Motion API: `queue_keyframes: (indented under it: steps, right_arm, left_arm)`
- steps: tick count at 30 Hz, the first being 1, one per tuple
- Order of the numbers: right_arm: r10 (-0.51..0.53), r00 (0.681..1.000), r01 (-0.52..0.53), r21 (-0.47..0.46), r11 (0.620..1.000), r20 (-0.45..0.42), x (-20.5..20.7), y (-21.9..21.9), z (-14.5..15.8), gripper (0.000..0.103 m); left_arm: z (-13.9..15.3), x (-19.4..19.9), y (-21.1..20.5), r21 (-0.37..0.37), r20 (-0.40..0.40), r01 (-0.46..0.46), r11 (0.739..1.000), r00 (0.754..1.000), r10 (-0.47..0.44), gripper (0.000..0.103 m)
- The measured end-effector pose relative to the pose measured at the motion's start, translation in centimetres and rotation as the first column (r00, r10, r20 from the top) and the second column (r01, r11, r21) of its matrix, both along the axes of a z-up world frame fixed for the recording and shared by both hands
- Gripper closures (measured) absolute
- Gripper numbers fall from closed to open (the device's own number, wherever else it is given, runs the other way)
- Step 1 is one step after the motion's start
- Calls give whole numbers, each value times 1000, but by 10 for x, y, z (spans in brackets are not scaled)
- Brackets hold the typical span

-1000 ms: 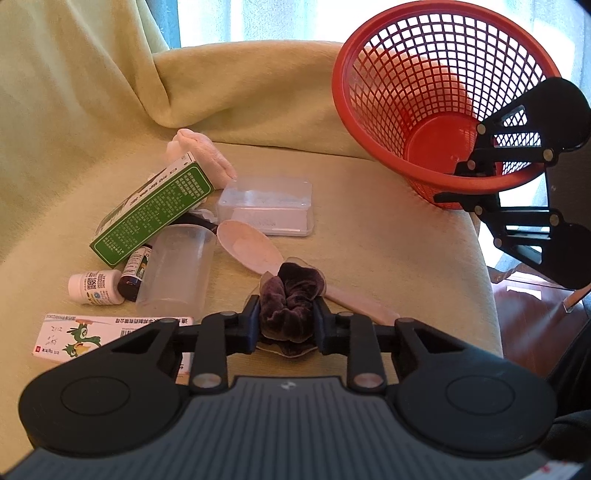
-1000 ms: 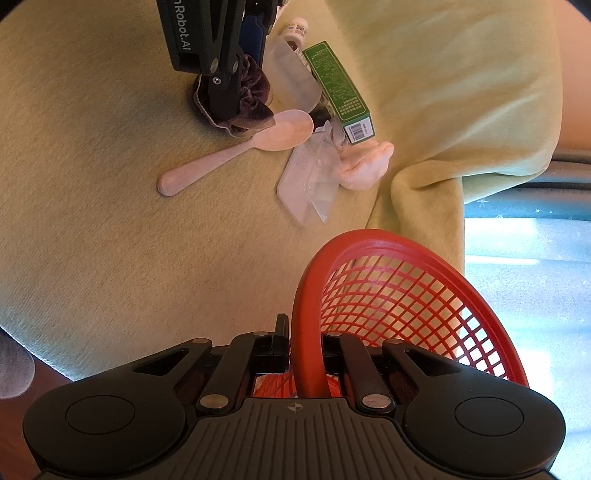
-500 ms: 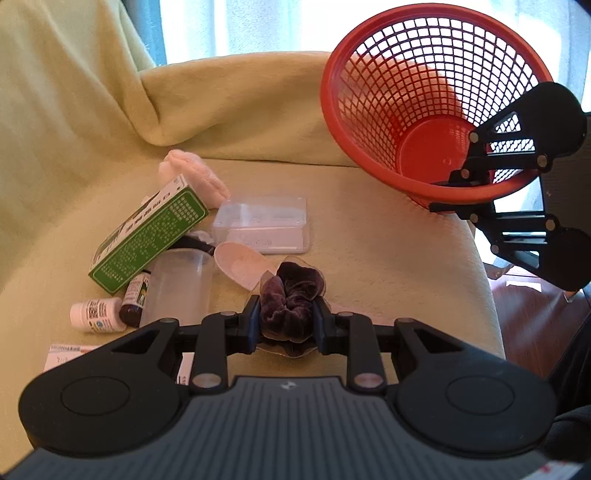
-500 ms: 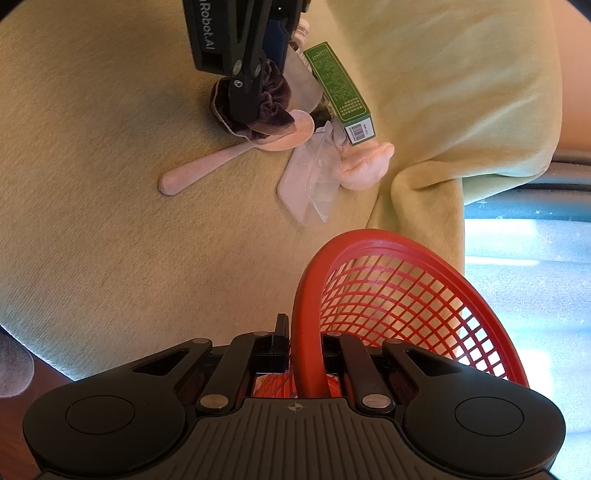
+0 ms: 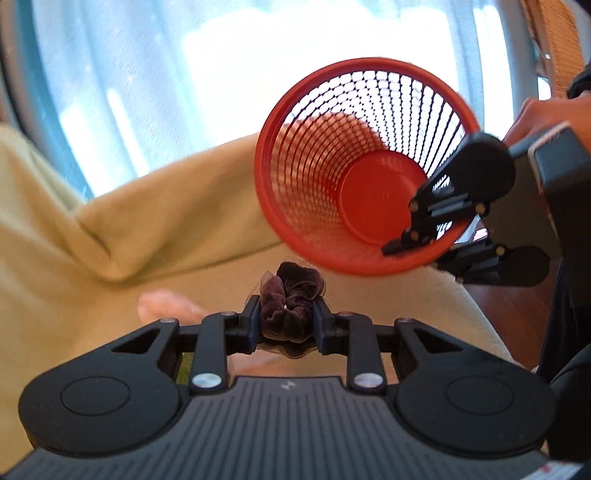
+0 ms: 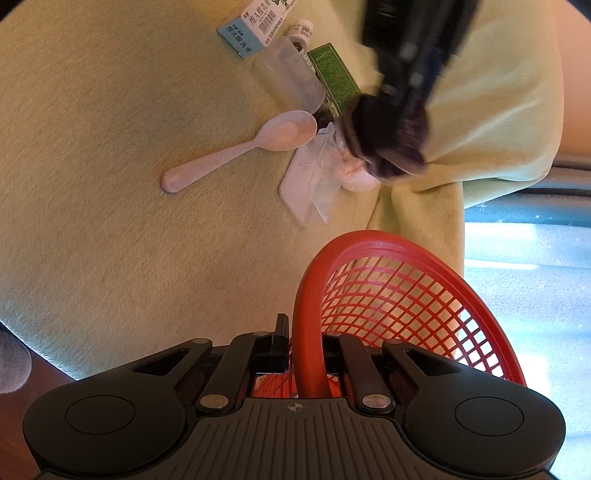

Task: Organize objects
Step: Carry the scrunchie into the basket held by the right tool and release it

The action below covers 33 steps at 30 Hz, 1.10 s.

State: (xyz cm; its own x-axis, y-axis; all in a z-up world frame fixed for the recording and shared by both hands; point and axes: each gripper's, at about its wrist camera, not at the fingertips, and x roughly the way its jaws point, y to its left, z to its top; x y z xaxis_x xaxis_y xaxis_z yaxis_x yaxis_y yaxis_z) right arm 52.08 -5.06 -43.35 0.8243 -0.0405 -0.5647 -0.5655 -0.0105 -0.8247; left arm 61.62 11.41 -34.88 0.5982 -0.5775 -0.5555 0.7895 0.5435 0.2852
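Observation:
My left gripper (image 5: 285,321) is shut on a dark purple velvet scrunchie (image 5: 291,299), lifted off the yellow-green cloth (image 5: 166,206). From the right wrist view the scrunchie (image 6: 391,144) hangs blurred under the left gripper's black body, above the pile of objects. The red mesh basket (image 5: 306,206) is tilted with its mouth toward the left camera, just above and right of the scrunchie. My right gripper (image 6: 306,347) is shut on the basket's rim (image 6: 308,295) and holds it at the cloth's edge.
On the cloth lie a pink spoon (image 6: 243,151), a clear lidded box (image 6: 314,181), a clear cup (image 6: 291,77), a green carton (image 6: 334,81), a blue and white carton (image 6: 255,26), small bottles and a pink soft item (image 6: 354,175). A bright window (image 5: 184,74) is behind.
The left gripper has risen with the scrunchie and rolled, moving from beside the spoon toward the basket's mouth. The right gripper and the basket have kept still.

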Motion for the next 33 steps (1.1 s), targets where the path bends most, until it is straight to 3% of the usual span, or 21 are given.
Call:
queue_keyframes:
  steps: [7,17,19,21,33]
  right_arm:
    - [-1,1000,1,-2,1000,0,0,-1,0,99]
    - [-2,1000,2,-3,1000,0,0,-2,-1,99]
    - [-2,1000,2,-3,1000,1,0,-2,-1,99]
    - [-2,1000,2,-4,1000,-1,0,-3,-1,99]
    - [-4,1000,4,-7,1000,-5,-1,-8,-3,99]
  left_arm:
    - [23,15,-37,45,75,150,988,985,-153,79]
    - [21,30,-84,83,98,242,967,963,-250,77]
    - [20,33,-91,76,105,241,968,963,-248,69]
    - [19,33,-95,66,118,238,969,962,-245,44]
    - [23,28,-84,76,127,225,971,964,-234,43]
